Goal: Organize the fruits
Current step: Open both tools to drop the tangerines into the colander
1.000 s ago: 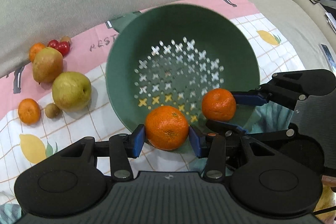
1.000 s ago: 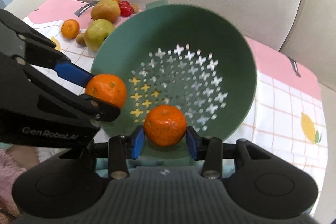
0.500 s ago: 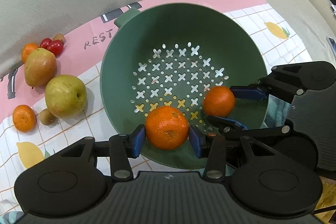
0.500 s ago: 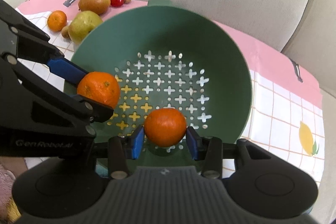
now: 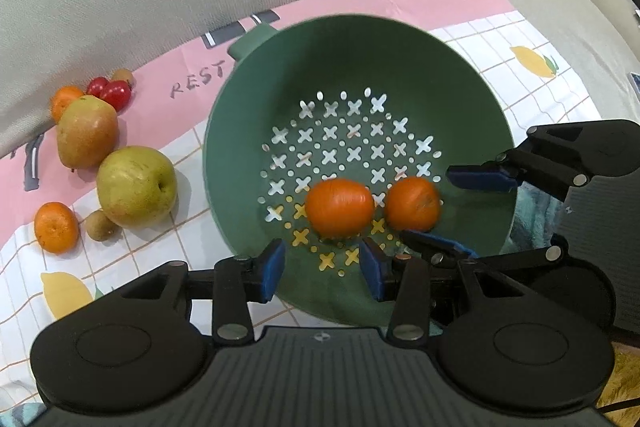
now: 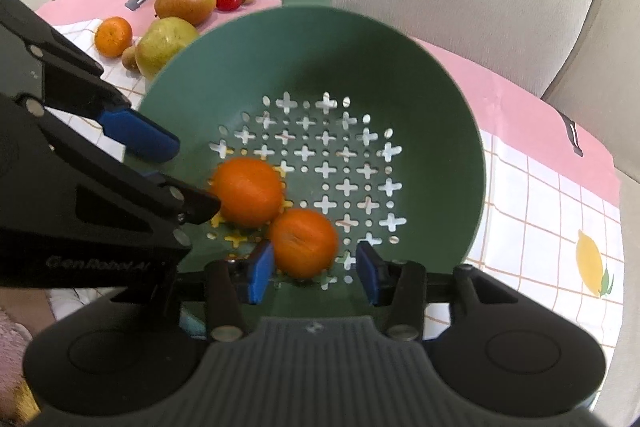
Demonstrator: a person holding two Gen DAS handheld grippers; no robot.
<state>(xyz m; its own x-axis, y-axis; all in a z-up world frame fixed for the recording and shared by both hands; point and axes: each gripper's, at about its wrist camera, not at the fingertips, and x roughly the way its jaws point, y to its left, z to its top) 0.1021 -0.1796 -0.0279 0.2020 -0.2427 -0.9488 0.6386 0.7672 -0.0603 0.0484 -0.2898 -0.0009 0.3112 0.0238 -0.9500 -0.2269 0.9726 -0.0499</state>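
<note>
Left wrist view: my left gripper (image 5: pixel 322 265) has its jaws spread, gripping nothing. 2 tangerines (image 5: pixel 339 207) lie blurred inside the green colander (image 5: pixel 248 131).

Right wrist view: my right gripper (image 6: pixel 314 273) jaws parted, empty; nearest tangerine (image 6: pixel 303 242) sits just beyond them.

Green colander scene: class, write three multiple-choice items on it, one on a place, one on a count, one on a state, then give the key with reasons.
1. Where do the two tangerines lie?
A. in the green colander
B. on the sofa back
C. beside the pears

2. How many pears sit on the cloth?
A. one
B. two
C. four

3. How is the left claw?
A. shut on a tangerine
B. open
C. out of view

Key: 1 A, both tangerines are inside the green colander. 2 B, two pears lie left of it. 3 B, the left claw has its pads apart with nothing between them; the right claw is open too.
</note>
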